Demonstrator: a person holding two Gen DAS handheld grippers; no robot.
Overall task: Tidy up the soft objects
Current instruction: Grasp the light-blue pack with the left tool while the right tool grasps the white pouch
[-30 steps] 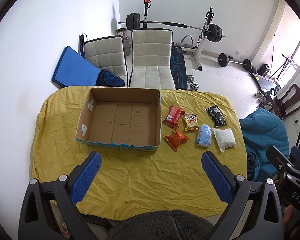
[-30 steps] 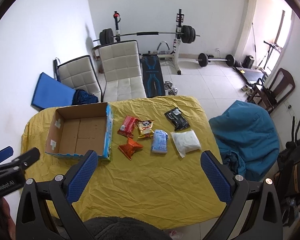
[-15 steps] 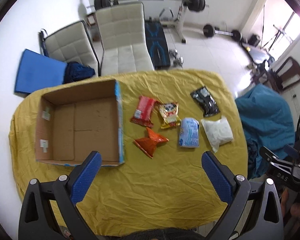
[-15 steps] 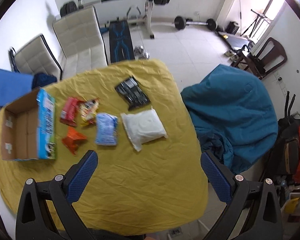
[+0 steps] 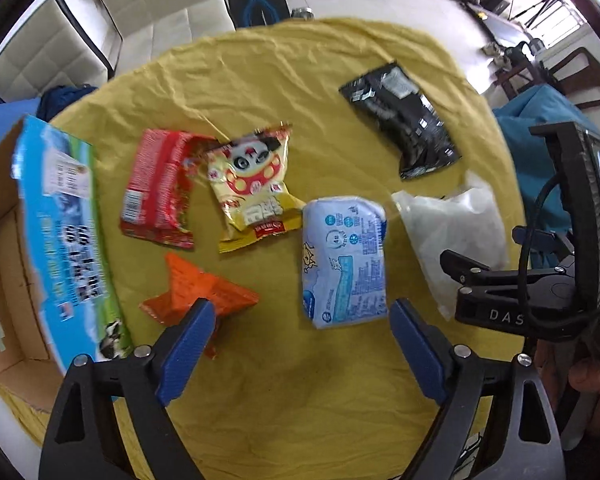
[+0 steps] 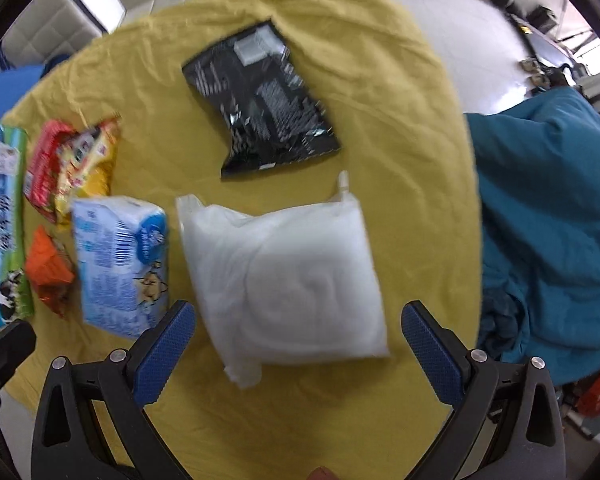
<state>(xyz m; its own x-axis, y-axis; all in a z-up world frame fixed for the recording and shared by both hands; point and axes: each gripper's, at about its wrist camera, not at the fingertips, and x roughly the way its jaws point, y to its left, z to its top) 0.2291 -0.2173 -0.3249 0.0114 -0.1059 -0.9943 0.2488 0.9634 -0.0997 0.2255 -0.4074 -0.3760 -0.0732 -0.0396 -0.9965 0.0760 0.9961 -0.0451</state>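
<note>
Soft objects, six packets in all, are spread on the yellow-covered table (image 5: 340, 400), and none is seen inside the cardboard box (image 5: 4, 248) that stands at its left edge; by this showing the organizing has not begun and every packet is left to move.

The white pillow-like bag (image 6: 292, 280) is the largest and lies nearest the right tool (image 6: 298, 330), whose fingers are spread wide and hold nothing; the bag's near end sits between them, though whether it is touched cannot be told. Beyond it lies the black foil pouch (image 6: 268, 112), well apart from the rest. The pale blue tissue pack (image 5: 346, 260) lies just ahead of the left tool (image 5: 300, 320), which is likewise spread wide and empty. The yellow snack bag (image 5: 256, 192) overlaps the red packet (image 5: 156, 188) at one corner, and the small orange packet (image 5: 204, 292) is partly covered by the left tool's blue pad.

Much of the box is cut off by the frame in both views, so its far corners cannot be checked. Both views are blurred, and the printing on the packets is not readable. The right tool is seen only in part at the right edge of the left wrist view, over the white bag.
</note>
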